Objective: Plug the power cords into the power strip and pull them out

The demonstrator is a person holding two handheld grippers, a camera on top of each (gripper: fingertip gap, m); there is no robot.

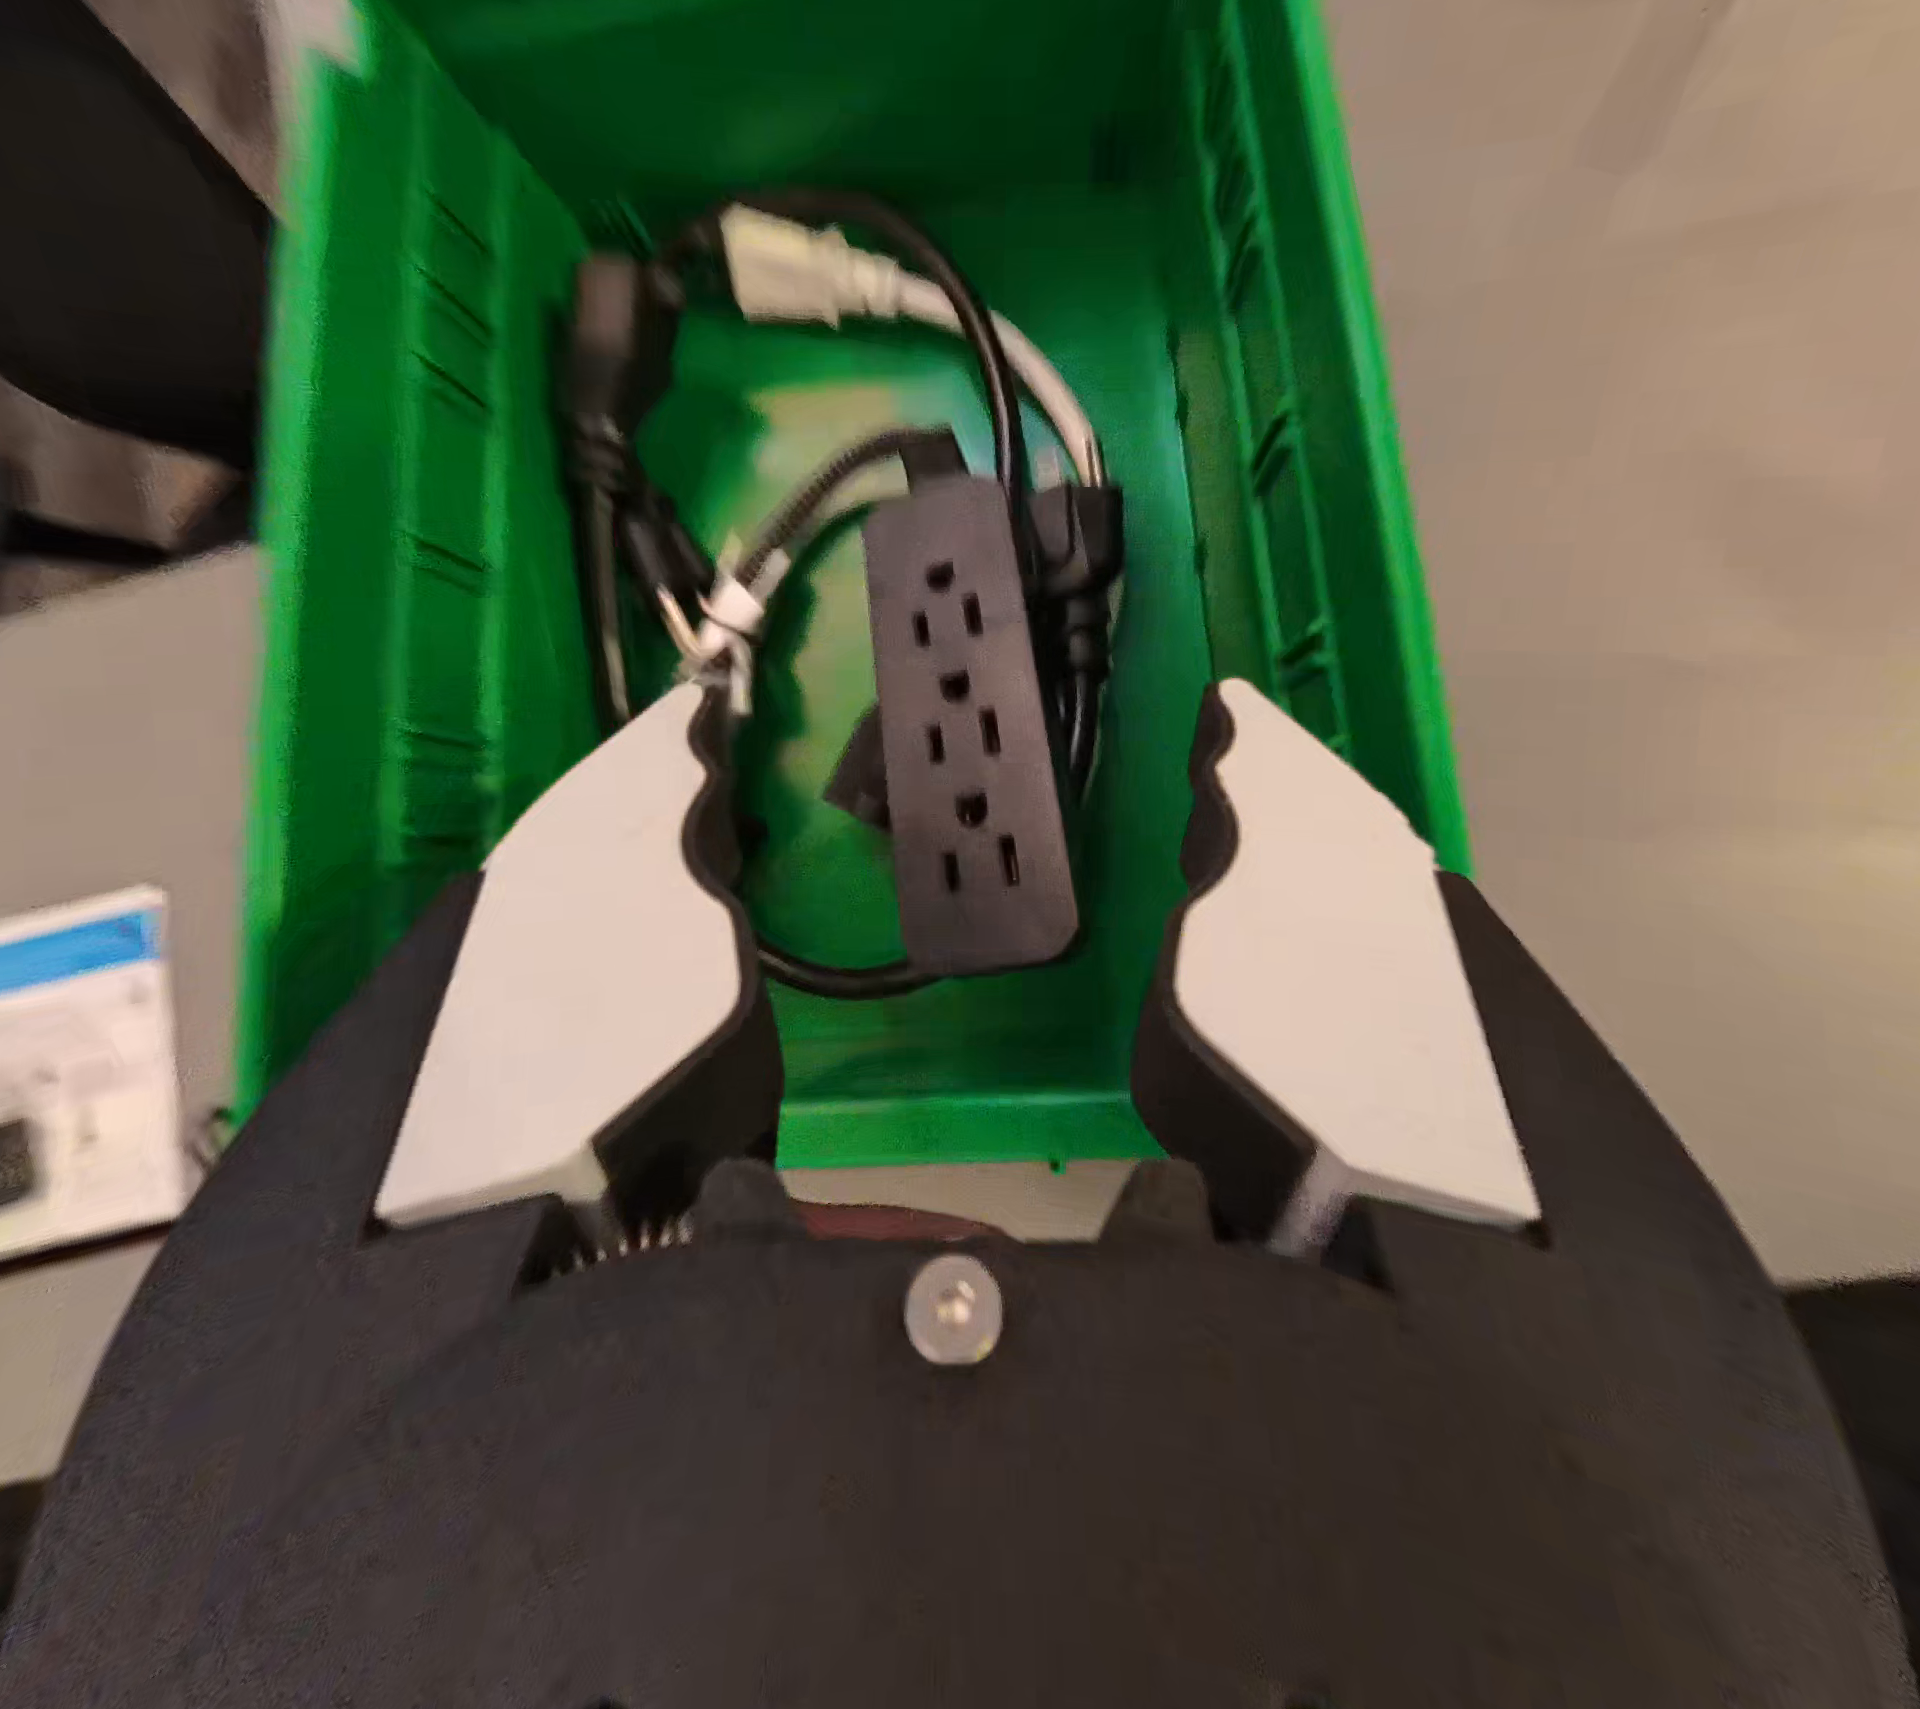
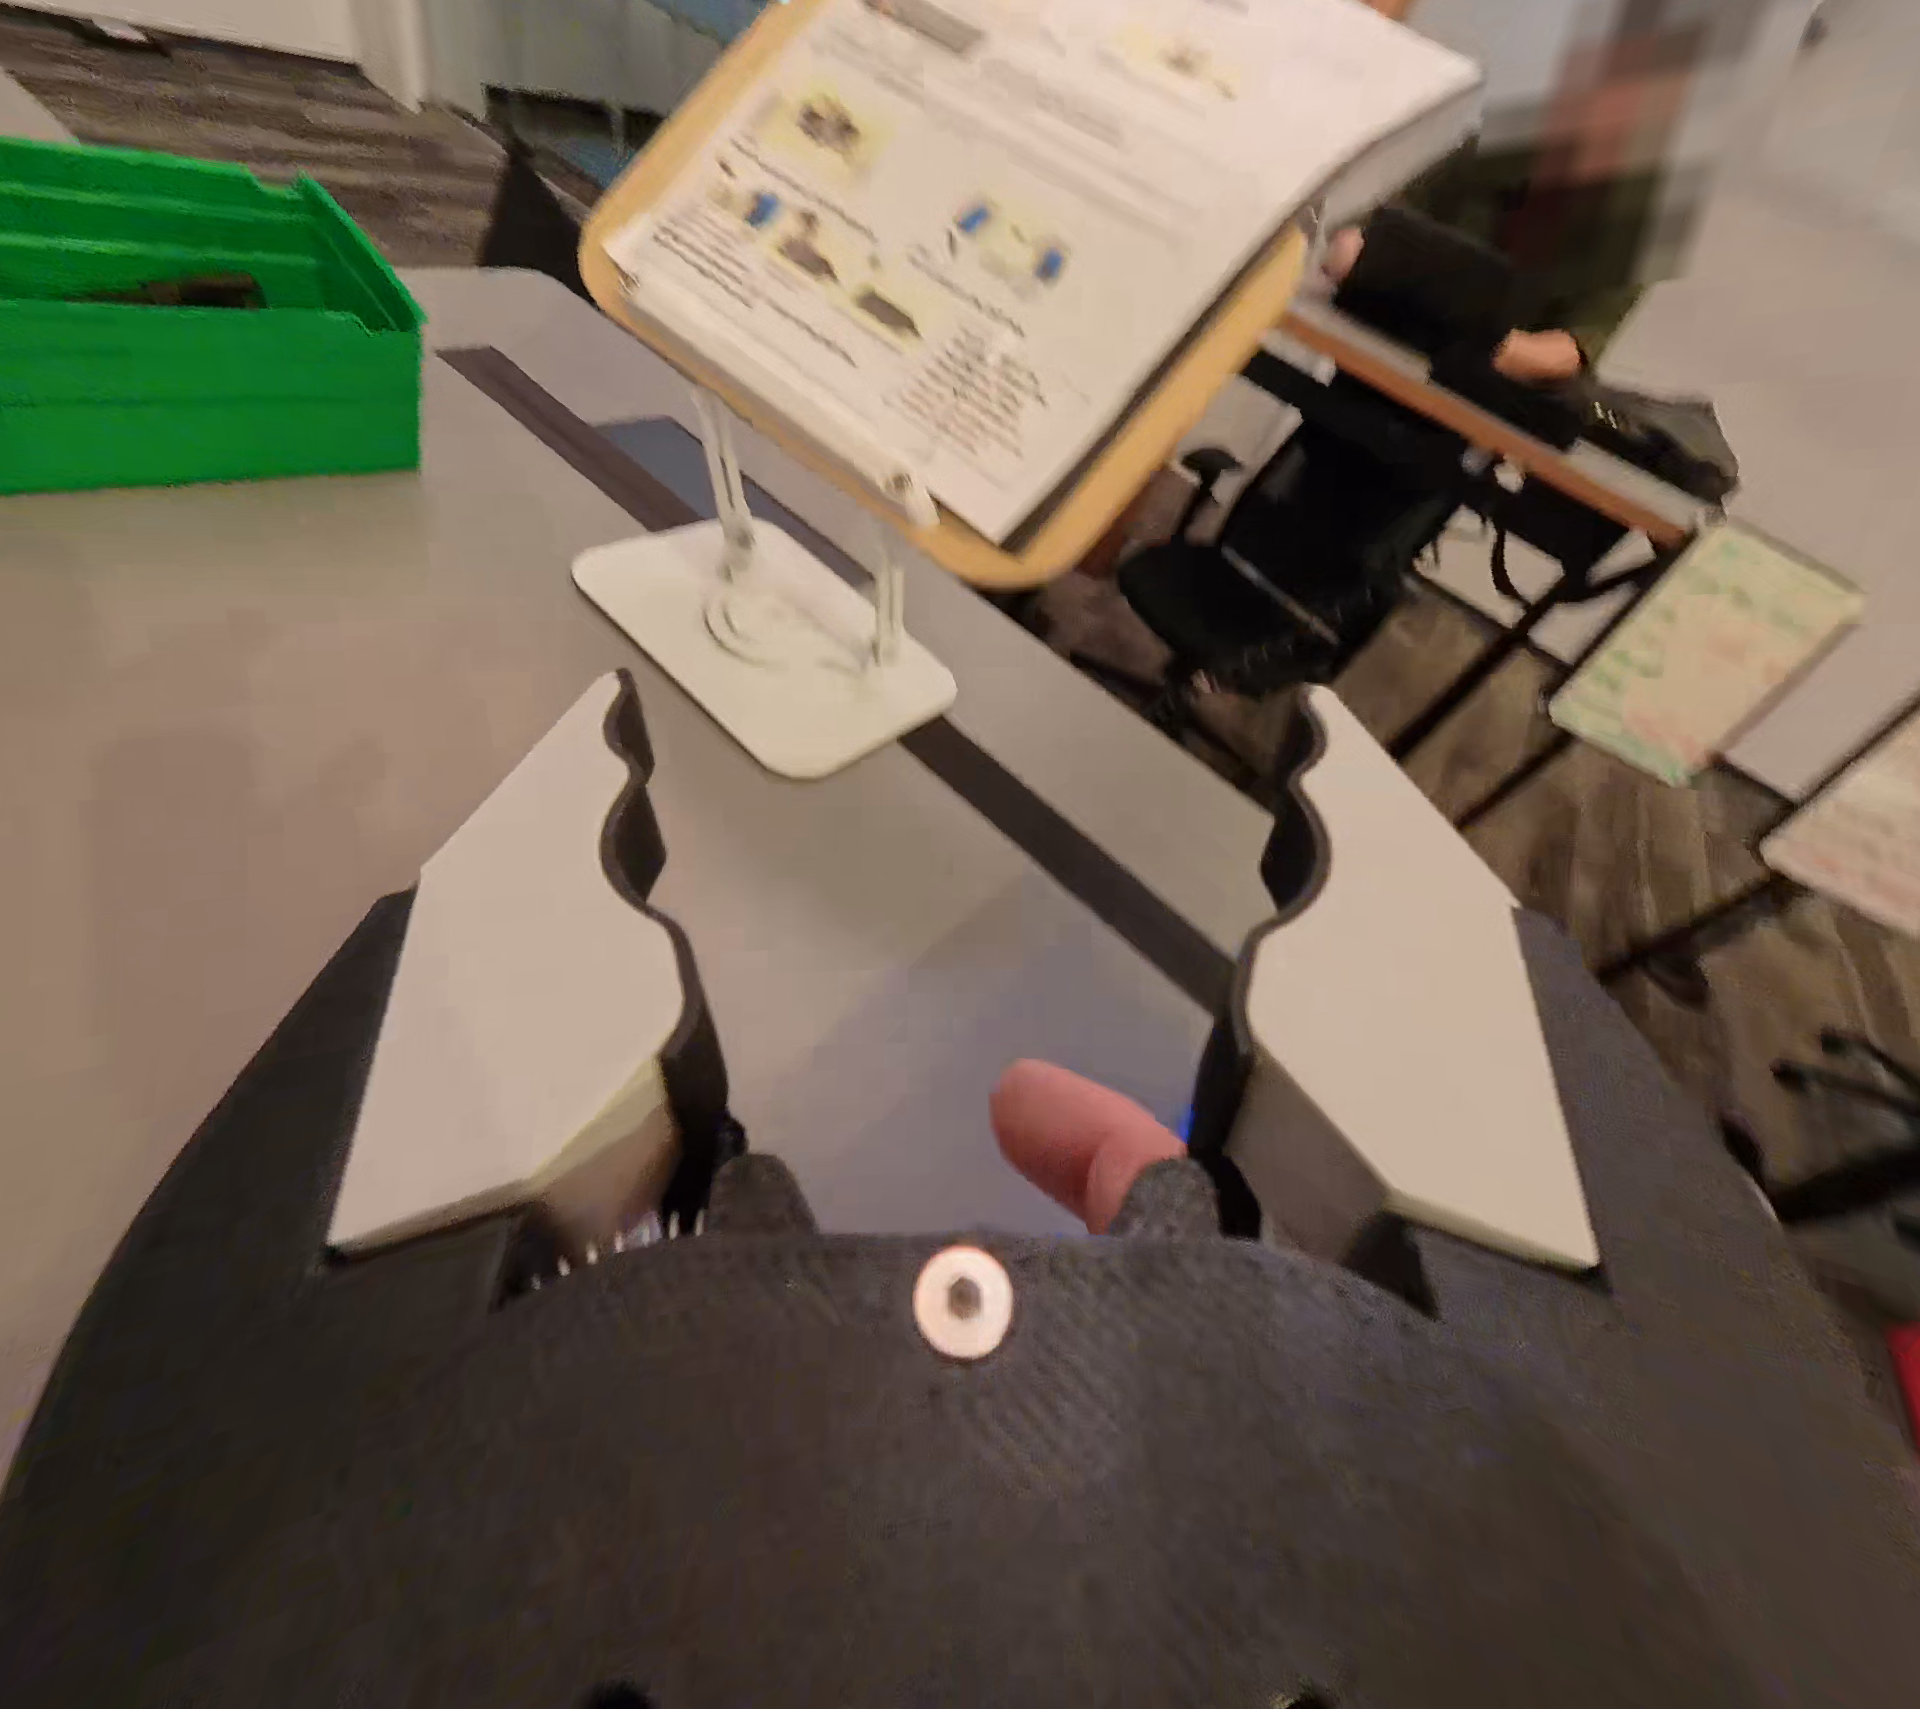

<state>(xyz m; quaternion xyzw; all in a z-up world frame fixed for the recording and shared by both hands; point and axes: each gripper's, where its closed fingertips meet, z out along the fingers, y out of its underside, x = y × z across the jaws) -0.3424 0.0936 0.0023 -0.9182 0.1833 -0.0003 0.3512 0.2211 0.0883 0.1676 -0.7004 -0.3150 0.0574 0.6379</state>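
A black power strip (image 1: 966, 724) with three empty outlets lies in a green bin (image 1: 436, 579), outlets facing up. Around it lie black power cords (image 1: 613, 454) and a grey-white cord (image 1: 821, 272) with its plug at the far end. My left gripper (image 1: 961, 709) is open and empty, held above the bin's near end with the strip between its fingers in the view. My right gripper (image 2: 961, 703) is open and empty over the grey table, well right of the green bin (image 2: 197, 371). A fingertip (image 2: 1081, 1140) shows between its fingers.
A document stand (image 2: 769, 651) holding printed sheets (image 2: 1029, 184) stands on the table just ahead of my right gripper. A blue and white leaflet (image 1: 83, 1067) lies left of the bin. A person sits at a desk (image 2: 1475, 412) beyond the table's right edge.
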